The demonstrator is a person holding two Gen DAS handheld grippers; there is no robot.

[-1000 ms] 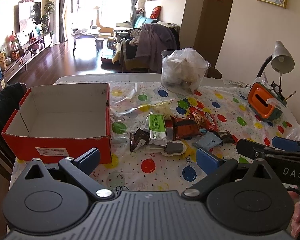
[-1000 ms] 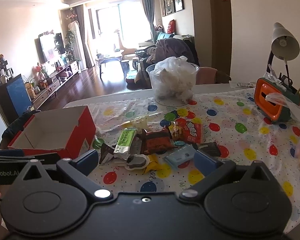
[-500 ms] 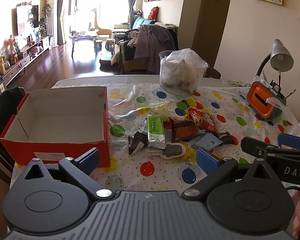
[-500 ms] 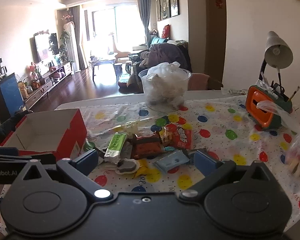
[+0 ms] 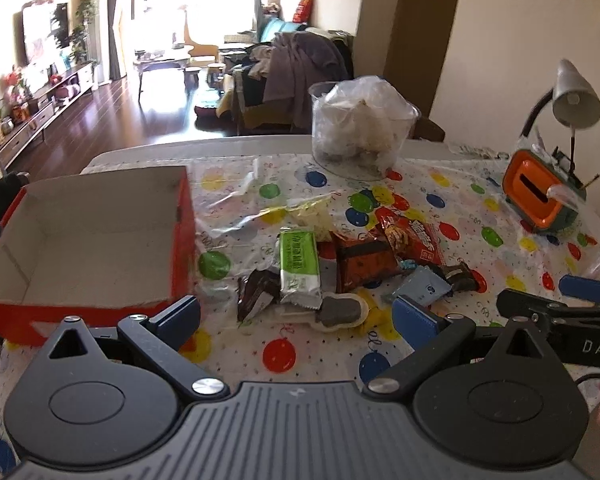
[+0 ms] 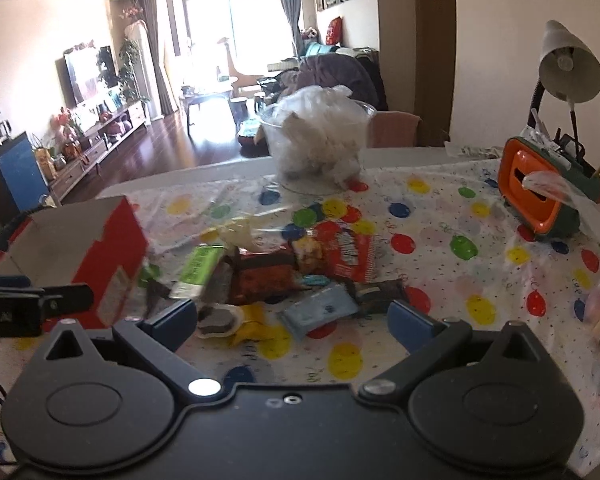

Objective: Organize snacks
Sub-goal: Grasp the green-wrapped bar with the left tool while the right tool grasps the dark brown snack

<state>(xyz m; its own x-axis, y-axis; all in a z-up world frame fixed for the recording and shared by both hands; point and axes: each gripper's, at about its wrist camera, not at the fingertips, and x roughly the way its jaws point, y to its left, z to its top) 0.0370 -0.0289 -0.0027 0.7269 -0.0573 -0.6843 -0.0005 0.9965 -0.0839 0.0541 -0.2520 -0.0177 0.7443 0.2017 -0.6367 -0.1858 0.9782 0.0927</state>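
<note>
Left gripper (image 5: 296, 316) and right gripper (image 6: 292, 318), both with jaws spread and holding nothing, hover at the near table edge. The snack packets (image 5: 364, 258) lie heaped mid-table, right of the empty red box (image 5: 180, 240).

Both grippers have moved in toward the snack pile over the last second. In the right wrist view the right gripper (image 6: 292, 322) has closed on the pile, so the blue packet (image 6: 320, 312) and the grey-and-white wrapper (image 6: 220, 320) now sit between its wide-apart fingers, and the red box (image 6: 112, 248) lies nearer on the left. In the left wrist view the left gripper (image 5: 296, 318) has edged forward and lower, the green packet (image 5: 299, 266) and the red box (image 5: 180, 236) looming larger; the right gripper's fingers now show further in from the right edge.
</note>
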